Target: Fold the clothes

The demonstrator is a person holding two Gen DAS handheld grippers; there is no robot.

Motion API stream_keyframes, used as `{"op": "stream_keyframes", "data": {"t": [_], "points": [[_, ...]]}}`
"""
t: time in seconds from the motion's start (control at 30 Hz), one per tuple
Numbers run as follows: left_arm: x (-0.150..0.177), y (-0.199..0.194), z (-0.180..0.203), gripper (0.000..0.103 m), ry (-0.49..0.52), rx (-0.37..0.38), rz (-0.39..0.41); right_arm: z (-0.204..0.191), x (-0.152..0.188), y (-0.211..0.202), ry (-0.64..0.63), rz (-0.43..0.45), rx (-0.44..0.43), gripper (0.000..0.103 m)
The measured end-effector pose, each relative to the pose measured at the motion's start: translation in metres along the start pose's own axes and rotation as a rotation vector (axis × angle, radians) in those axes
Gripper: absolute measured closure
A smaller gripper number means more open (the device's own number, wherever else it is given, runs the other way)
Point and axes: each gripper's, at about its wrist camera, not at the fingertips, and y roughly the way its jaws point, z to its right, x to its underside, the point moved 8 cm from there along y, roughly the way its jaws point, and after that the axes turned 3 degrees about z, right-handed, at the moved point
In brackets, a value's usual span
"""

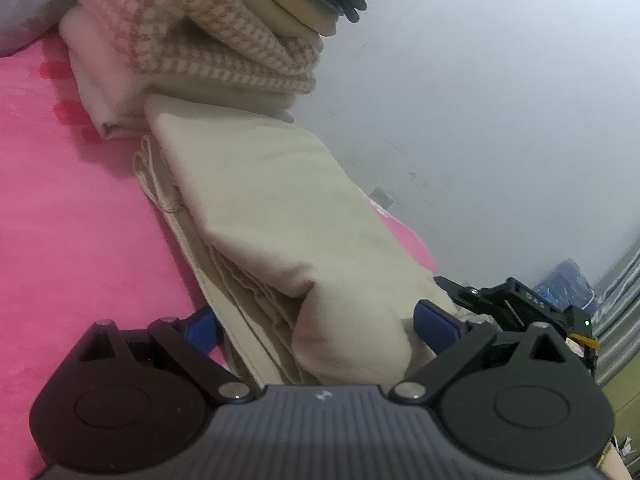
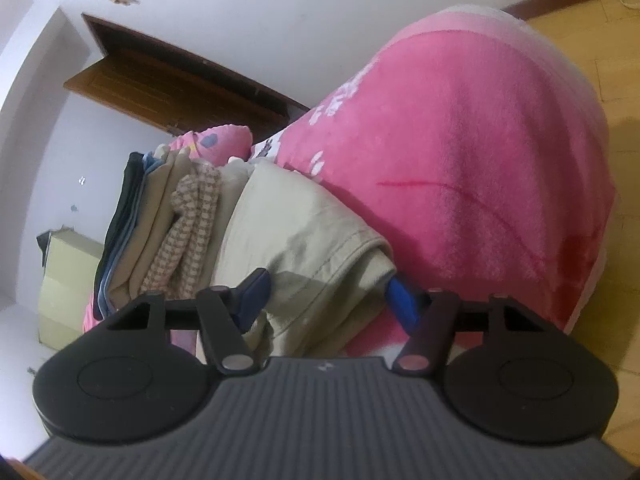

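Where fleece lies pink, folded beige cotton

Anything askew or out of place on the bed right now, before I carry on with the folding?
The folded beige garment looks uneven: its layered edges fan out along one side instead of lining up. It lies on the pink fleece blanket against the stack of folded clothes, not on top. Both the left gripper and right gripper straddle it.
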Motion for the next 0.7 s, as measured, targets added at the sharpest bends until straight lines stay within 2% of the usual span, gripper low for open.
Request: {"op": "stream_keyframes", "data": {"t": [0.03,0.1,0.2,0.5,0.7], "points": [[0.001,0.0,0.001,0.005,0.002,0.003,0.001,-0.003,-0.001,0.0,-0.023,0.003,-0.002,0.053],[0.002,0.001,0.002,0.005,0.0,0.011,0.003,-0.008,-0.002,-0.001,-0.068,0.009,0.0,0.07],[0.003,0.002,0.005,0.005,-0.008,0.03,0.004,-0.004,-0.005,-0.004,-0.082,0.008,0.006,0.078],[0.002,0.002,0.012,0.005,-0.094,0.112,0.012,-0.003,-0.019,0.002,-0.079,0.012,0.003,0.081],[0.008,0.013,0.026,0.005,-0.078,0.137,-0.013,-0.006,-0.038,0.008,-0.12,0.029,0.022,0.081]]}}
